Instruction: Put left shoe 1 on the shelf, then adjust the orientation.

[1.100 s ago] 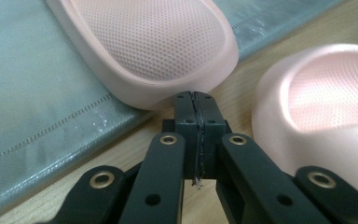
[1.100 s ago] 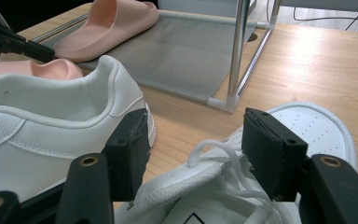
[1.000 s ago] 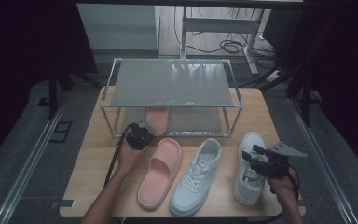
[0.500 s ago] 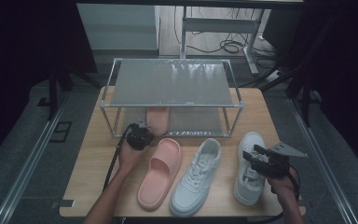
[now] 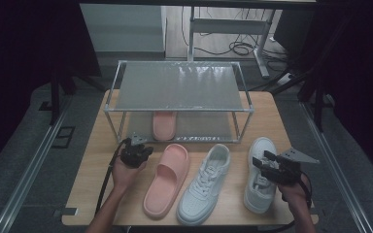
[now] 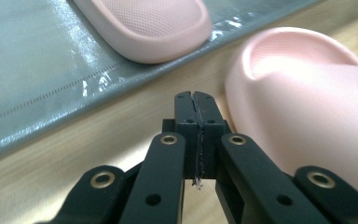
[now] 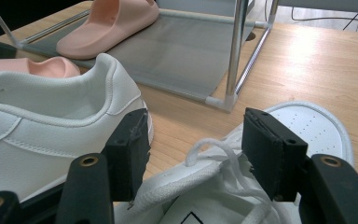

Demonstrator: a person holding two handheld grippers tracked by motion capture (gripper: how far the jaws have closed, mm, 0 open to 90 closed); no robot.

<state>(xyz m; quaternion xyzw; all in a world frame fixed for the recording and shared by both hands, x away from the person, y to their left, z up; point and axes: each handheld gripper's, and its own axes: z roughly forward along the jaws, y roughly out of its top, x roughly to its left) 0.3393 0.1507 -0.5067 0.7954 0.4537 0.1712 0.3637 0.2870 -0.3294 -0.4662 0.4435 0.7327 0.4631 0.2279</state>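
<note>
While the left gripper (image 5: 141, 151) is hovering over the wooden table (image 5: 97, 155) with its jaws pressed together on nothing, it is sitting just beside the toe of the pink slide (image 5: 167, 178) lying on the tabletop. From the left gripper view, the closed tips (image 6: 196, 103) are pointing at bare wood between that slide (image 6: 307, 116) and the grey lower shelf (image 6: 37, 70). Resting on that lower shelf of the metal rack (image 5: 179, 90) is the second pink slide (image 5: 164, 125), its toe (image 6: 154, 23) lying toward the table's near side.

The right gripper (image 5: 268, 165) is holding its jaws apart over the right white sneaker (image 5: 261, 174), poised above the laces; from the right gripper view the two pads are standing either side of the lace loop (image 7: 209, 154) without pressing on it. The left white sneaker (image 5: 205, 183) is lying between the slide and the right sneaker, close to both; its heel (image 7: 60, 116) is showing beside the right gripper's jaw.
</note>
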